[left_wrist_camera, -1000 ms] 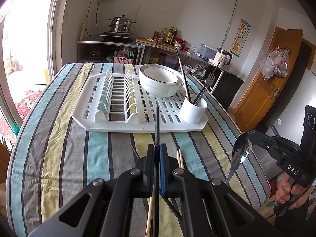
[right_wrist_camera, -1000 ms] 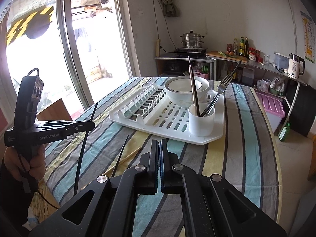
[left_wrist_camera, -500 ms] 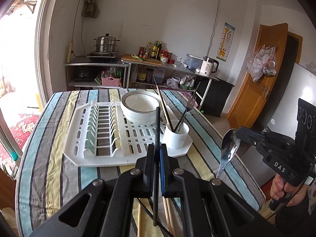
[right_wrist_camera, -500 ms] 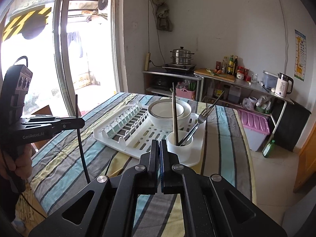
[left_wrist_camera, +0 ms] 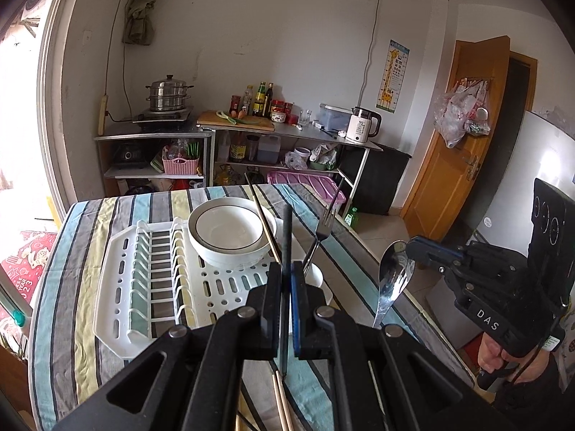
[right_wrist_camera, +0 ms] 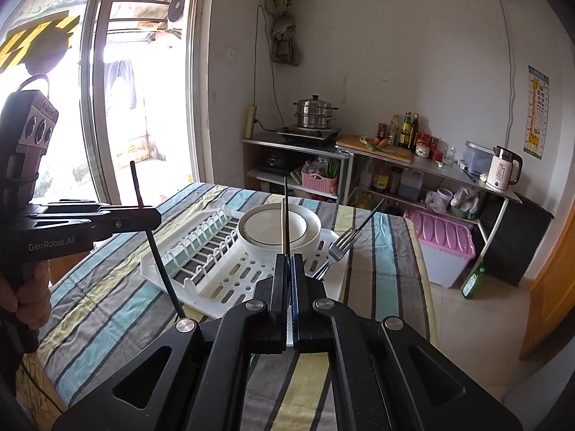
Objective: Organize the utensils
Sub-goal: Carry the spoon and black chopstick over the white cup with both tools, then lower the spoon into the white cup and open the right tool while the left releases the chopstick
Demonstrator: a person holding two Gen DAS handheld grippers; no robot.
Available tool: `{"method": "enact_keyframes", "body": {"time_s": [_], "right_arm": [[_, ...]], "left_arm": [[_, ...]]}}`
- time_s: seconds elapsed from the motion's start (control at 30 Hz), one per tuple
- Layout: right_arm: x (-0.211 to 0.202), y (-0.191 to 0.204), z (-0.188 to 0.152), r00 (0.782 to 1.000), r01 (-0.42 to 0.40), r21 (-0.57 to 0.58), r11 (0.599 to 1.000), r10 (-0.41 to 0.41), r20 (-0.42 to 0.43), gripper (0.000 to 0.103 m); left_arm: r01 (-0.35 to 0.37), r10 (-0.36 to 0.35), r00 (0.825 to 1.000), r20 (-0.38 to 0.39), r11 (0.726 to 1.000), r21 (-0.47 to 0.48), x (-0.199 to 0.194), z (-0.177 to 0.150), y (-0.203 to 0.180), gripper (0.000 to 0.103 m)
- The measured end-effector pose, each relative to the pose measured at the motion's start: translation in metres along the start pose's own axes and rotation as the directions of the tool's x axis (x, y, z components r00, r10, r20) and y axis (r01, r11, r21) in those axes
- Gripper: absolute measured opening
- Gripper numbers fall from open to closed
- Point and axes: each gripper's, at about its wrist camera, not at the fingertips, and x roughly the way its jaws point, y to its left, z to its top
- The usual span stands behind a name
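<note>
My left gripper (left_wrist_camera: 286,269) is shut on a black chopstick (left_wrist_camera: 286,230), held upright above the striped table (left_wrist_camera: 82,287). The right wrist view shows this gripper (right_wrist_camera: 152,215) at the left with the chopstick (right_wrist_camera: 158,251) slanting down from it. My right gripper (left_wrist_camera: 411,249) is shut on a metal spoon (left_wrist_camera: 391,280) by its bowl, handle hanging down, off the table's right edge. In its own view the right gripper (right_wrist_camera: 289,262) looks shut and the spoon is hidden. A white cup (left_wrist_camera: 316,276) on the dish rack (left_wrist_camera: 118,287) holds a fork (left_wrist_camera: 323,226) and a chopstick (left_wrist_camera: 264,226).
A white bowl (left_wrist_camera: 230,230) sits in the rack behind the cup. Wooden chopsticks (left_wrist_camera: 280,402) lie on the cloth below my left gripper. A person's hand (left_wrist_camera: 496,359) holds the right gripper. Shelves, a kettle and a pink bin stand beyond the table.
Both grippers have risen and drawn back from the table, so the rack looks lower and farther. The black chopstick and the spoon have gone up with them, still gripped.
</note>
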Motion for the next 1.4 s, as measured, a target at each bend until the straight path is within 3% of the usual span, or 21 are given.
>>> {"method": "enact_keyframes", "body": {"time_s": [0.8,1.4], "right_arm": [[0.058,-0.050,0.042,0.998,0.052,0.029,0.998,-0.053,0.022,0.000],[0.107,-0.063,0.047,0.998,0.059,0.030,0.998,-0.059,0.012,0.000]], "left_arm": [[0.049,-0.051,0.997,0.056,0.998,0.039,0.054,0.083,-0.014,0.005],[0.075,-0.075,0.997,-0.001,0.997,0.018,0.104,0.078,0.001,0.005]]}}
